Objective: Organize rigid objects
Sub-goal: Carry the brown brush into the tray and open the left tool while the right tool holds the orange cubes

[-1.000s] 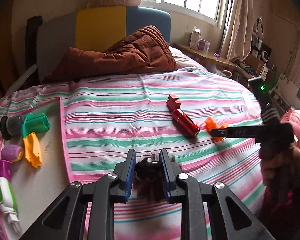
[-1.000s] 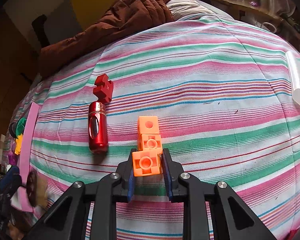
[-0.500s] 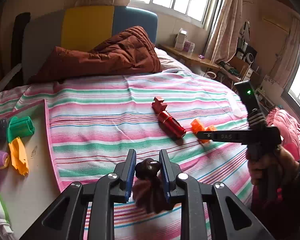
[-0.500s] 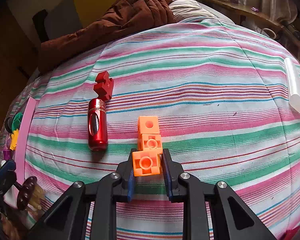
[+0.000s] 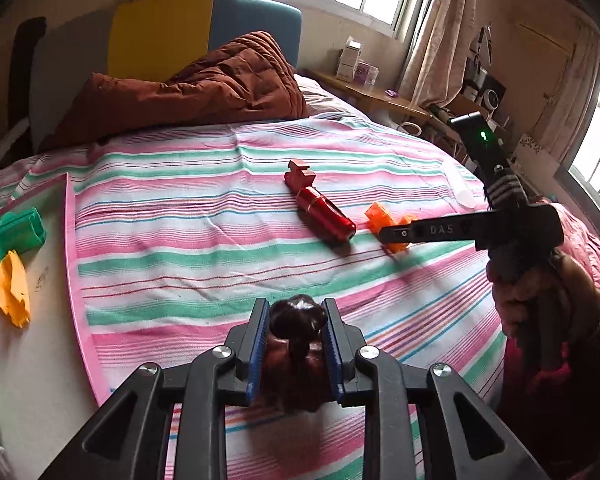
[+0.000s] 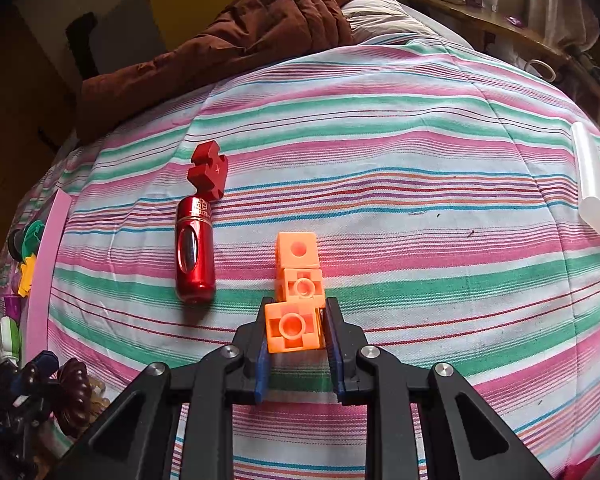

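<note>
Nearby, red cylinder (image 6: 194, 256) beside orange blocks (image 6: 298, 292).

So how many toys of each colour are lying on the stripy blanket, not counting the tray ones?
Red: 2, the cylinder and the notched block
Orange: 1, the cube chain, its near cube between the right tool's fingers
White: 1, the tube
Total: 4

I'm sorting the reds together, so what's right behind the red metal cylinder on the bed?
A red notched block touches the red cylinder's far end; striped bedsheet beyond. Underneath is hidden.
</note>
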Motion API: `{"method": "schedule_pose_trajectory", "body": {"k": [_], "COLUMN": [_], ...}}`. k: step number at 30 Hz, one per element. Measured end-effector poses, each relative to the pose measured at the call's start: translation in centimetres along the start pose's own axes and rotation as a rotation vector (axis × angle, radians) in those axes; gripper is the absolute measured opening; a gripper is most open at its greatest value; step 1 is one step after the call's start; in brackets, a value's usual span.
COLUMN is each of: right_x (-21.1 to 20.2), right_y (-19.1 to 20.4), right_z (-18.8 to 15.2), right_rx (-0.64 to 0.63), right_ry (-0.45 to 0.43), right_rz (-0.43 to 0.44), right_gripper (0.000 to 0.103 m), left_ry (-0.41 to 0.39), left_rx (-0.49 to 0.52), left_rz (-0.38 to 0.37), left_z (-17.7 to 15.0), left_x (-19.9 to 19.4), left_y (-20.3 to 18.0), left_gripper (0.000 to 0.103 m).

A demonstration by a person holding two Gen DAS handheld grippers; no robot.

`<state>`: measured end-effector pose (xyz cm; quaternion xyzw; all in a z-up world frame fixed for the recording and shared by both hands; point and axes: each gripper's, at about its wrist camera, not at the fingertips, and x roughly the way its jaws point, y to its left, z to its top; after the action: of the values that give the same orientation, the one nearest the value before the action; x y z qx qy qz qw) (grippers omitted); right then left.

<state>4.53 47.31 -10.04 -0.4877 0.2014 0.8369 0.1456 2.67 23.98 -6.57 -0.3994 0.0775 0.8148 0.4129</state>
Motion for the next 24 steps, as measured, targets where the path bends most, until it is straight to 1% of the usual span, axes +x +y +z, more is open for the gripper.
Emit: {"method": "schedule_pose_trajectory", "body": {"k": [3, 4, 5, 7, 12, 17, 21, 24], "right_x": [0.0, 0.0, -0.1, 0.0, 0.0, 0.1, 0.0, 0.1], "right_y": [0.0, 0.1, 0.1, 0.2, 0.2, 0.4, 0.4, 0.5], "right_z": [0.0, 0.0, -0.1, 0.0, 0.0, 0.0, -0.1, -0.1], "right_rx": [-0.005, -0.007, -0.009, -0.012, -0.025, -0.035, -0.042, -0.045], "right_ry": [0.0, 0.0, 0.0, 0.0, -0.002, -0.007, -0.013, -0.016], "right_rz": [-0.004, -0.006, -0.008, -0.01, -0.019, -0.026, -0.03, -0.032], "right_gripper": [0.024, 0.024, 0.024, 0.024, 0.024, 0.024, 0.024, 0.024], "left_ry": [0.0, -0.003, -0.003, -0.008, -0.074, -0.118, -0.126, -0.126], "left_rx": [0.005, -0.002, -0.001, 0.02, 0.042, 0.012, -0.033, -0.063], "left_rz": [0.001, 0.001, 0.001, 0.026, 0.077, 0.141, 0.191, 0.235], "left_z": [-0.1, -0.1, -0.1, -0.1, 0.9, 2.1, 2.5, 2.1], "left_x": [0.1, 0.0, 0.0, -0.3, -2.8, -5.8, -7.5, -8.5], "left_y": [-0.2, -0.1, -0.2, -0.5, -0.6, 0.8, 2.5, 3.7], "left_gripper": [0.025, 0.022, 0.022, 0.021, 0.021, 0.021, 0.021, 0.021]}}
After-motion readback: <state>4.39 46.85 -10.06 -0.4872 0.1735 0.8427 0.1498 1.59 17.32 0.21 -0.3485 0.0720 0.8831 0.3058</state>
